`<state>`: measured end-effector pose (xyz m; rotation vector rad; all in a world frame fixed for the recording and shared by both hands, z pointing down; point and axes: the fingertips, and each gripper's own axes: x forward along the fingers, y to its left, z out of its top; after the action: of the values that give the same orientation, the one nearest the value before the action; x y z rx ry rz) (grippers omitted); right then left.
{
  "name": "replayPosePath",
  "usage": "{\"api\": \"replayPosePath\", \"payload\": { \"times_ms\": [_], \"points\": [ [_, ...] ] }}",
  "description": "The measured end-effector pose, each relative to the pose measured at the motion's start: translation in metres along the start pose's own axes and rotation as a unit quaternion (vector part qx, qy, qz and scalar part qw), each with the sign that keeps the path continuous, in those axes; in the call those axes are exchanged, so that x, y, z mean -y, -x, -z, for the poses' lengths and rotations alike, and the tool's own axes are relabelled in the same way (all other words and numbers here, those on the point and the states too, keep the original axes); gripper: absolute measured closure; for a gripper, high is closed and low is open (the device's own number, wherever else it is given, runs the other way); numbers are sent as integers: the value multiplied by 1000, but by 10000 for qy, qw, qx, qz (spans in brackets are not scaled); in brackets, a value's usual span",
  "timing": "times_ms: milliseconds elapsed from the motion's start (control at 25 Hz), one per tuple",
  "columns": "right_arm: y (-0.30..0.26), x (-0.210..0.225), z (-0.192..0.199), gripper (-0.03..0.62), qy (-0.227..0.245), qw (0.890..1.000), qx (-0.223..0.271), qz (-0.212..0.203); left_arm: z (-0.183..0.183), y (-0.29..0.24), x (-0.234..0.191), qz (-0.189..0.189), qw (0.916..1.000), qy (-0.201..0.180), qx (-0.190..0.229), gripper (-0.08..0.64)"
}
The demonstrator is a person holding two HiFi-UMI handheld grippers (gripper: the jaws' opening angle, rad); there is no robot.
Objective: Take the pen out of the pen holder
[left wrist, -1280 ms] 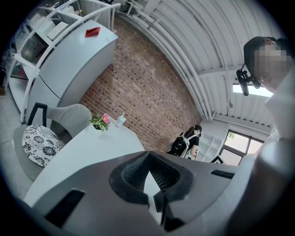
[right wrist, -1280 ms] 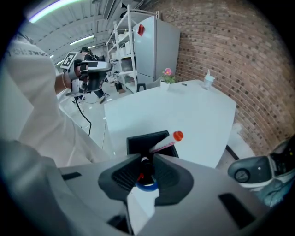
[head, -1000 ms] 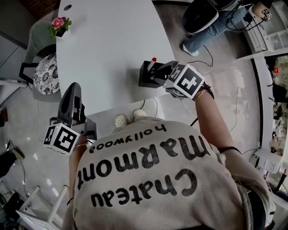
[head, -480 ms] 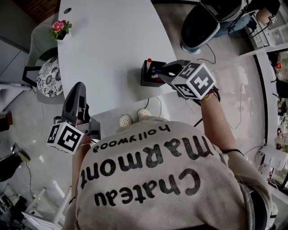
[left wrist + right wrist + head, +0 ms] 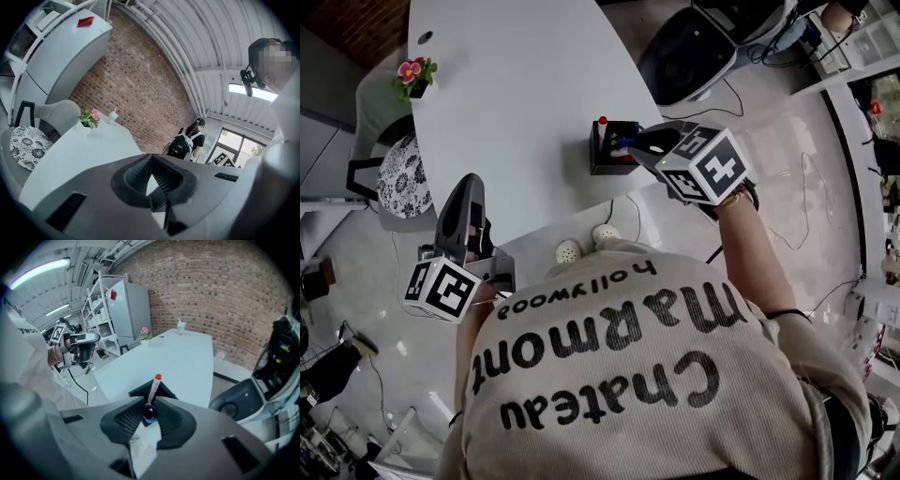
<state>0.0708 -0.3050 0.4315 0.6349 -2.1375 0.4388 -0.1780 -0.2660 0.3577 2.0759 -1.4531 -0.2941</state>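
Black and boxy, the pen holder point(image 5: 605, 161) stands near the edge of the white table point(image 5: 516, 84), and the right gripper point(image 5: 639, 148) leans down over it from the person's side. In the right gripper view its jaws are closed on the dark, rounded top of a pen point(image 5: 149, 411) with a band of blue just under the tip. The pads press it from both sides, close to their own ends. The rest of that pen appears to run down into the holder, so it is not yet out. Just beside it a red-capped pen point(image 5: 154, 386) stands in the same holder, untouched. The left gripper point(image 5: 467, 185) hangs off the table's near edge, well apart from the holder, jaws together with nothing between them. A pen like this should be light and stiff, with a smooth round barrel that can twist or slide in a pinch taken so near its end. A hold a little lower on the barrel would likely be steadier, if the holder's rim allows it. The holder itself looks light enough to tip or drag along if the pen catches, so a straight pull along the pen's own line seems safest.
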Motion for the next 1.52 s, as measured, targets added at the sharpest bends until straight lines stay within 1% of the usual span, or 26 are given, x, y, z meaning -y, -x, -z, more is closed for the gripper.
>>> {"api": "replayPosePath", "payload": {
  "times_ms": [120,280,400,480,560,680,800,960,1200,1400,1520],
  "points": [
    [3,-1,-1,512,-207,9997,61,104,1,-1,0,103,9999,4,-70,560],
    [5,-5,-2,512,-230,9993,141,263,3,1,-4,159,9998,31,-148,560],
    [7,-6,-5,512,-425,9980,307,362,2,0,-6,252,9995,7,-193,560],
    [9,-6,-9,512,-645,9961,462,398,1,-1,-8,314,9992,-11,-243,560],
    [11,-7,-12,512,-770,9942,566,487,1,-1,-11,368,9989,-18,-293,560],
    [15,-6,-14,512,-809,9914,685,769,-1,-1,-13,475,9983,-45,-347,560],
    [21,-6,-17,512,-900,9862,924,1041,0,-1,-14,578,9975,-68,-398,560],
    [30,-5,-19,512,-1023,9791,1225,1257,0,-2,-7,695,9967,-88,-405,560],
    [39,-3,-21,512,-1140,9728,1539,1306,2,-1,5,731,9964,-153,-414,560],
    [50,-1,-20,514,-1036,9702,1756,1310,4,0,19,692,9967,-214,-379,560],
    [56,-1,-18,514,-1003,9695,1867,1234,8,1,31,664,9970,-221,-341,560]
  ]
}}
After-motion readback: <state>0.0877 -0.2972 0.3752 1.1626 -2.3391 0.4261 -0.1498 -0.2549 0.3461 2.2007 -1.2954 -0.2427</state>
